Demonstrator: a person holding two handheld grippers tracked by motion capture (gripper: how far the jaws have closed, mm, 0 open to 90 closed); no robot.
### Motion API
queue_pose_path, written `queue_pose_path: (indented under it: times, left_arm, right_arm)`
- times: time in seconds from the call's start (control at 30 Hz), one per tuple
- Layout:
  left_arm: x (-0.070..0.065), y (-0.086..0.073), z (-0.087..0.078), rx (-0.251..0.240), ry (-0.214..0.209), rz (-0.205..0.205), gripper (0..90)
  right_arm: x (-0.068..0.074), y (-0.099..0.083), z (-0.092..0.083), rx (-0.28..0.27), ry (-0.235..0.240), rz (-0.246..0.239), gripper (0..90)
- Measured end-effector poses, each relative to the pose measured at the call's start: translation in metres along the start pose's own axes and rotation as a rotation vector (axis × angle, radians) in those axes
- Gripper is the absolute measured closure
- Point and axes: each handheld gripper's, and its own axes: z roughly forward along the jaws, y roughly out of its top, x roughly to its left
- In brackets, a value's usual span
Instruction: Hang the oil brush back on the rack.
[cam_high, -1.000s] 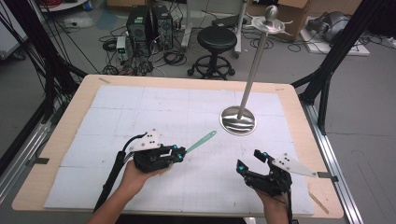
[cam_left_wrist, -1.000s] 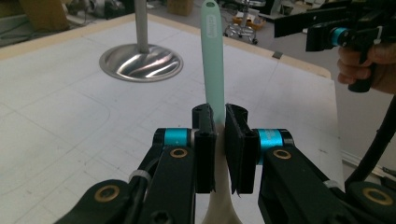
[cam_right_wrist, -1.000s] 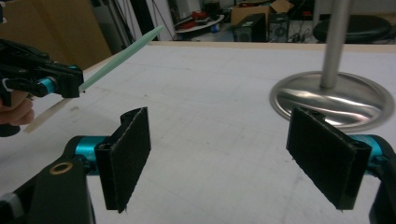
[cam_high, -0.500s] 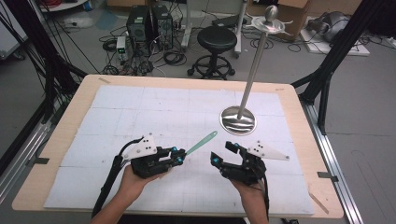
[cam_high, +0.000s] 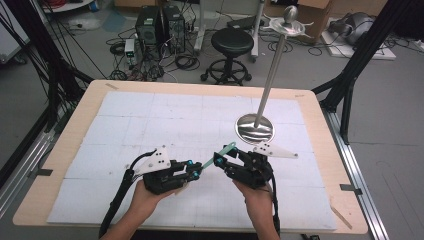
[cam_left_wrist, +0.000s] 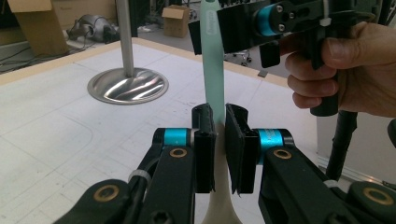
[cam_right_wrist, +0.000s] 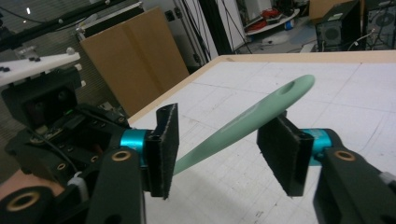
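Handing over in mid-air, low in the middle of the high view: left tool (cam_high: 194, 171) clamping tight on the pale end of the green spatula (cam_high: 220, 153), right tool (cam_high: 218, 159) closing in around its far tip, jaws half-wide with pads not yet pressing on it in the right gripper view. Judging next: squeezing the right tool fully onto the tip, then loosening the left, keeping the spatula above the table (cam_high: 150, 115).

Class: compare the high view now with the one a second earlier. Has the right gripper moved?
Yes. The right gripper has shifted left, away from the table's right edge, to the green handle held by the left gripper. Its jaws have just been closing around the handle.
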Motion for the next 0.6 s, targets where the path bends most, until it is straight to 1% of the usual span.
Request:
queue_pose_path:
  times: [0.1,0.23,0.3,0.4,0.5,0.53,0.6]
  left_arm:
    - [-0.001,0.000,0.000,0.000,0.004,0.002,81.5]
    - [-0.001,0.001,-0.001,0.000,0.003,0.004,81.5]
    - [-0.001,0.001,-0.001,0.001,0.003,0.004,81.5]
    - [-0.002,0.000,-0.001,0.005,-0.001,0.006,81.5]
    - [-0.002,0.000,0.000,0.003,0.001,0.010,81.5]
    - [-0.002,-0.001,0.000,0.007,-0.001,0.011,81.4]
    - [-0.002,-0.002,0.000,0.009,-0.003,0.015,81.4]
  right_arm:
    - [0.001,0.003,0.000,-0.001,0.002,0.000,56.7]
    - [0.004,0.006,0.001,0.009,0.021,0.001,59.9]
    - [0.005,0.007,0.002,0.016,0.034,-0.002,63.9]
    - [0.006,0.009,0.002,0.013,0.044,-0.015,69.8]
    - [0.008,0.010,0.002,0.012,0.049,-0.025,73.1]
    - [0.009,0.011,0.003,0.014,0.054,-0.029,74.6]
    - [0.011,0.011,0.003,0.020,0.081,-0.030,77.9]
